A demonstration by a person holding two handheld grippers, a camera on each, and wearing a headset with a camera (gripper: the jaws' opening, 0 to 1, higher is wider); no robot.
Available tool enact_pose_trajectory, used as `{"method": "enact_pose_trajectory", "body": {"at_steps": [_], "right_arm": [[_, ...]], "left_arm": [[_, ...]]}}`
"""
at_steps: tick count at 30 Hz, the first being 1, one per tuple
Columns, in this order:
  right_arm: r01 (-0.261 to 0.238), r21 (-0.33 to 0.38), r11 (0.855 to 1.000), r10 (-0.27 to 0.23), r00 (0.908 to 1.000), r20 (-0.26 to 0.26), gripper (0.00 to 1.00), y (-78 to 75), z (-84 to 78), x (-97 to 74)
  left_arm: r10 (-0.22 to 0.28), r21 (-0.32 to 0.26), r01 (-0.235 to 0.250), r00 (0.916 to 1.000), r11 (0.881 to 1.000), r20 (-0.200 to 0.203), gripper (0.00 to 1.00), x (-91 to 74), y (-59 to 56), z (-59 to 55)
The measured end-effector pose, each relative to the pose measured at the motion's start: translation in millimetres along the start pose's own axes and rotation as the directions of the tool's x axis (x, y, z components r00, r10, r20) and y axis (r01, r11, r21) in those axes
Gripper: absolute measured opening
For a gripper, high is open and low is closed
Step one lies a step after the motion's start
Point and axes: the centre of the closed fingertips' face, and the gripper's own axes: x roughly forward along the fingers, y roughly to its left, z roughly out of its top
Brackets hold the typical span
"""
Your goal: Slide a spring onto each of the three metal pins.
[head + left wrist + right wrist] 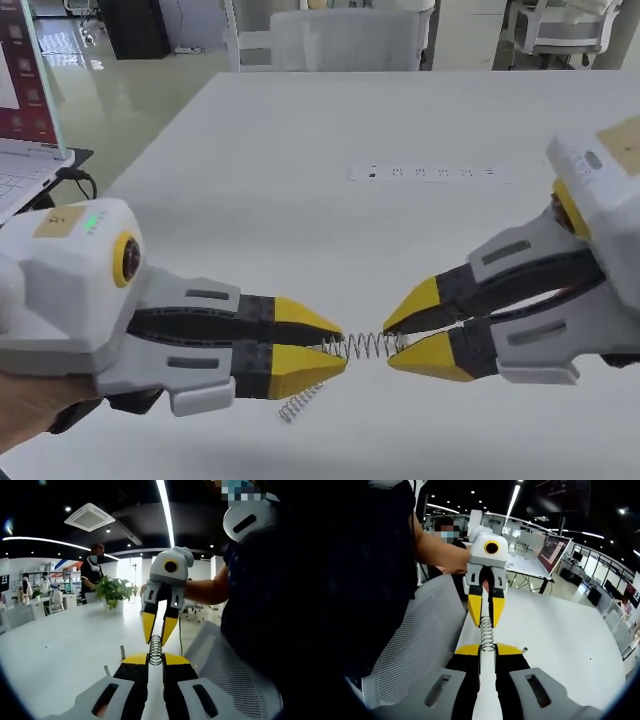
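- Left gripper (pixel 342 347) and right gripper (pixel 388 345) each pinched an end of a coiled wire spring (pixel 365 347).
- Spare spring (pixel 298 403) lay just below on the smooth white table (pixel 300 150), power strip (pixel 430 173) well behind.

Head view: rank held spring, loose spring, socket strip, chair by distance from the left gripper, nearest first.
1. held spring, gripped by the left gripper.
2. loose spring, on the table just below it.
3. socket strip, mid-table, farther back.
4. chair, past the table's far edge.
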Motion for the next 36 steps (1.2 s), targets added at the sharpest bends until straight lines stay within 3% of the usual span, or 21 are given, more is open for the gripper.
{"method": "enact_pose_trajectory", "body": {"at_steps": [4,8,17,24,29,36], "right_arm": [[-0.024,0.065,0.998,0.018,0.9963,0.084,0.07,2.4,11.2,-4.2],[-0.053,0.142,0.988,0.025,0.9815,0.190,0.08,2.9,24.5,-13.5],[-0.091,0.171,0.981,0.048,0.9696,0.240,0.08,4.8,33.7,-21.0],[-0.077,0.174,0.982,0.038,0.9750,0.219,0.08,2.4,37.5,-22.0],[-0.068,0.161,0.985,0.036,0.9803,0.194,0.07,-0.1,41.7,-22.8],[-0.051,0.087,0.995,0.039,0.9896,0.139,0.08,3.0,52.1,-19.4]], "left_arm": [[-0.015,-0.013,0.015,0.9993,1.000,0.035,0.02,-3.0,-2.5,7.2],[-0.024,-0.032,0.027,0.9953,0.999,0.094,0.02,-5.6,-4.8,18.5],[-0.042,-0.025,0.046,0.9899,0.999,0.136,0.02,-3.8,-8.8,29.2],[-0.025,-0.011,0.027,0.9896,1.000,0.142,0.02,-3.2,-8.2,32.2],[-0.014,0.016,0.012,0.9944,1.000,0.105,0.02,-1.2,-8.4,29.2],[-0.017,0.051,0.015,0.9989,0.999,0.044,0.02,9.4,-9.9,20.2]]}}
